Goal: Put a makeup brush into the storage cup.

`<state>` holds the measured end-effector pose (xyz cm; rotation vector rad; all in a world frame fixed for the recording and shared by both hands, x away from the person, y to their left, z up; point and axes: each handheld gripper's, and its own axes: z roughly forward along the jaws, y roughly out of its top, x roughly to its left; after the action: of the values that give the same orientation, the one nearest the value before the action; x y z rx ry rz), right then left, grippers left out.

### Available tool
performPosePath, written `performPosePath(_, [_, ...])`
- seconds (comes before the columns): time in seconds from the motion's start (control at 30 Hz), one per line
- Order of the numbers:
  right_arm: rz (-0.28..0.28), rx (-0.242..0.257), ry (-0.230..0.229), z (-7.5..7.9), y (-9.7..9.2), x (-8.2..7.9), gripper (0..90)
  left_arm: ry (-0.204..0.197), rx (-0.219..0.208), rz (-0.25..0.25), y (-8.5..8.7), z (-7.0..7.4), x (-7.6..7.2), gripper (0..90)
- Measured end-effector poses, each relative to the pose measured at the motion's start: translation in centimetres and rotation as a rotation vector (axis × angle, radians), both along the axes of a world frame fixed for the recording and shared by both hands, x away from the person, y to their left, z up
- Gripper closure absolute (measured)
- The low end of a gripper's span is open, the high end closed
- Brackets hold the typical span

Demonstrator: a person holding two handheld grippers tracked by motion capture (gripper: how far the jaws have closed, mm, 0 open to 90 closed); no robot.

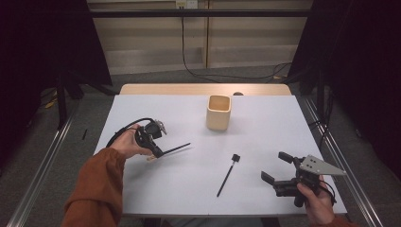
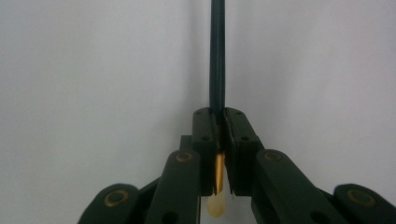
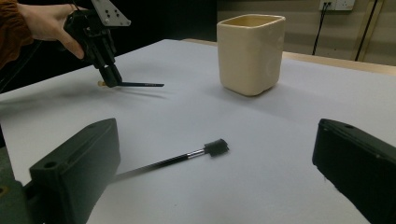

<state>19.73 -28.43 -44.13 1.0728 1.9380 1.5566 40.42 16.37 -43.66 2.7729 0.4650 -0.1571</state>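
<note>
My left gripper (image 1: 158,152) is shut on a thin black-handled brush (image 1: 176,148) just above the white table's left side. In the left gripper view the dark handle (image 2: 217,56) runs straight out from between the closed jaws (image 2: 218,114), with a gold ferrule and pale bristles behind them. The right gripper view shows the left gripper (image 3: 111,77) holding that brush (image 3: 140,84) level. My right gripper (image 1: 275,166) stands open at the front right, nothing between its jaws (image 3: 215,140). A second black brush (image 1: 227,174) with a short dark head (image 3: 215,147) lies on the table ahead of it.
A cream square cup (image 1: 219,112) stands upright at the back middle of the white table (image 1: 265,123), seen also in the right gripper view (image 3: 250,53). Metal rails run along both sides of the table. Cables lie on the floor behind it.
</note>
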Motion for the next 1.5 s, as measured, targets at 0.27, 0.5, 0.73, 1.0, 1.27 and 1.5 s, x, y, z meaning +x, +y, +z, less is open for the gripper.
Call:
performPosePath(0.27, [-0.004, -0.004, 0.004, 0.0, 0.1, 0.0, 0.2, -0.005, -0.122, 0.088, 1.1, 0.8, -0.7, 84.0])
performPosePath(0.5, [-0.003, 0.000, 0.001, 0.0, 0.1, 0.0, 0.2, 0.001, -0.191, 0.141, 1.6, 1.0, -1.3, 83.9])
performPosePath(0.73, [0.002, 0.000, -0.001, 0.0, 0.1, 0.0, 0.2, -0.036, -0.269, 0.168, 1.9, 1.8, -1.8, 83.9])
performPosePath(1.0, [0.001, 0.002, -0.002, 0.0, 0.1, 0.0, 0.2, -0.035, -0.342, 0.198, 2.1, 1.6, -2.4, 83.9])
performPosePath(1.27, [0.001, 0.000, 0.000, 0.0, 0.1, 0.0, 0.1, -0.090, -0.427, 0.254, 2.9, 1.5, -3.2, 83.9])
performPosePath(1.5, [0.000, 0.001, 0.000, 0.0, 0.1, 0.1, 0.1, -0.127, -0.528, 0.262, 3.1, 1.4, -3.9, 83.8])
